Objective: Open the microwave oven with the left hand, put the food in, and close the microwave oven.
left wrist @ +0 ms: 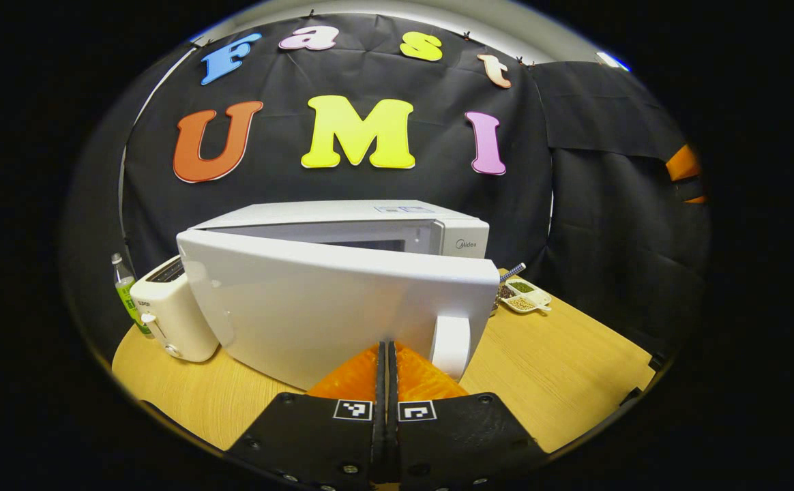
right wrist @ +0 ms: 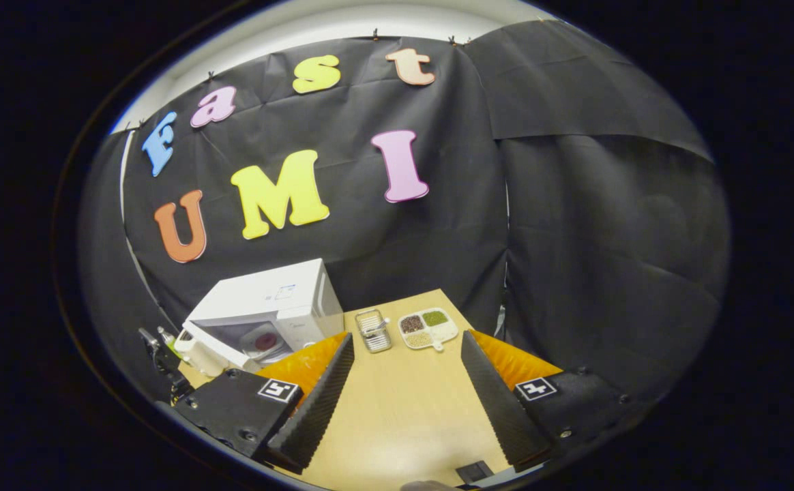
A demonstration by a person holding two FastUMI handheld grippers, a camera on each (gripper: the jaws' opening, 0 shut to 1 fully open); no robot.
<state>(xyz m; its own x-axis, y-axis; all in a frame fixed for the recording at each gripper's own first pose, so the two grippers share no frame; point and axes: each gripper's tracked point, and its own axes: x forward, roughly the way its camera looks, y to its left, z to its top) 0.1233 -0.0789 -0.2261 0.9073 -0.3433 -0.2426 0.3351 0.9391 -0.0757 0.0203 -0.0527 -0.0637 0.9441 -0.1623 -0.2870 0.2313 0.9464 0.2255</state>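
Note:
The white microwave [left wrist: 342, 218] stands on the wooden table with its door [left wrist: 329, 307] swung partly out toward me. My left gripper [left wrist: 387, 348] is shut with nothing between its fingers, and its tips sit against the door's front, just left of the white handle [left wrist: 450, 344]. From the right gripper view the microwave [right wrist: 267, 296] lies far left, and a round plate with something red [right wrist: 265, 340] shows in its cavity. My right gripper [right wrist: 407, 337] is held open and empty above the table, well right of the microwave.
A white toaster [left wrist: 172, 314] and a green bottle [left wrist: 124, 283] stand left of the microwave. A white compartment tray of grains [right wrist: 428, 327] and a small metal rack [right wrist: 372, 331] lie at the table's far end. Bare wooden table [right wrist: 397, 409] stretches below the right gripper.

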